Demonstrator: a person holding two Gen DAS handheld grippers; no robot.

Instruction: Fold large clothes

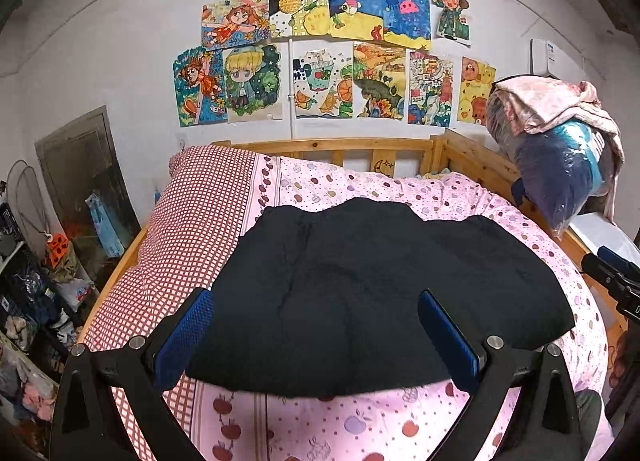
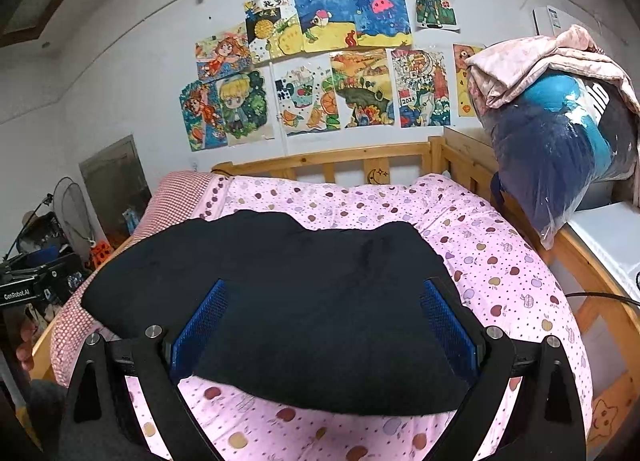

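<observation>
A large black garment [image 1: 360, 293] lies spread flat on the pink apple-print bedspread [image 1: 352, 429], also filling the middle of the right wrist view as the same black garment [image 2: 280, 301]. My left gripper [image 1: 316, 297] hovers over its near edge, open, blue-padded fingers [image 1: 188, 333] wide apart with nothing between them. My right gripper [image 2: 324, 289] is likewise open above the garment's near edge, its blue pads [image 2: 444, 321] spread. The right gripper's body [image 1: 616, 281] shows at the right edge of the left wrist view.
A wooden bed frame [image 1: 320, 147] rings the mattress. A red checked quilt [image 1: 192, 229] lies along the left side. A bagged blue bundle with pink cloth on top [image 2: 560, 133] overhangs the right rail. Cluttered shelves [image 1: 28, 301] stand at left. Drawings [image 1: 332, 49] cover the wall.
</observation>
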